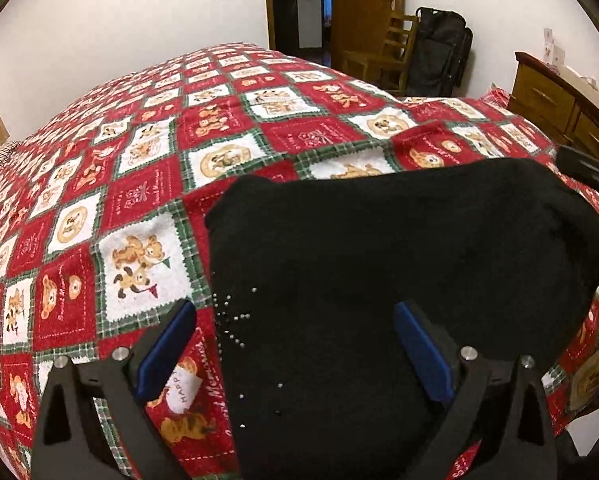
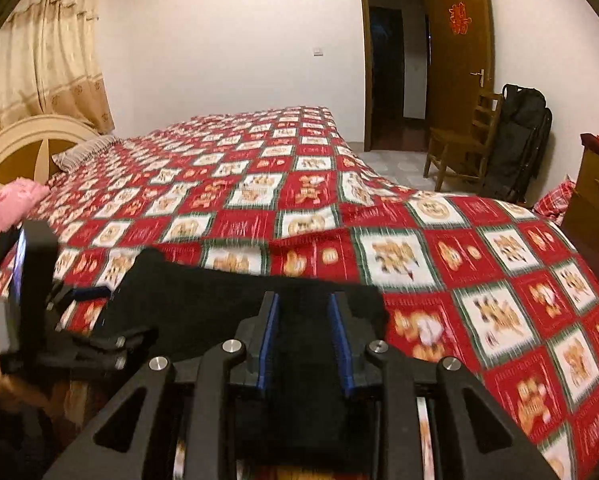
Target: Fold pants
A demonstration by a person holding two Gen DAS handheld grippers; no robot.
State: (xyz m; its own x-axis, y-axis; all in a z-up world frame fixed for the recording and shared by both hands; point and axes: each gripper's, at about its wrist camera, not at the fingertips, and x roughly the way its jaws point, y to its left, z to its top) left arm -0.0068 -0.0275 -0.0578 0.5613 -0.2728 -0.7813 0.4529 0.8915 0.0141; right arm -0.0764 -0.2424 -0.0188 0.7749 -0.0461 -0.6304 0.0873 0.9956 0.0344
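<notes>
1. The black pants [image 1: 399, 280] lie in a compact, already doubled bundle at the near edge of the bed [image 1: 147, 168], on its red patchwork cover.
2. The left gripper [image 1: 295, 352] hovers over the bundle's left edge, jaws wide apart, gripping nothing.
3. The right gripper [image 2: 305, 340] has its jaws drawn in on a bunch of the black cloth at the bundle's right end; the picture is blurred, but the pads seem to press the fabric.
4. The step in hand looks like a late fold or tidying.
5. Next, the left gripper probably needs to pinch its edge so both ends lift evenly.
</notes>
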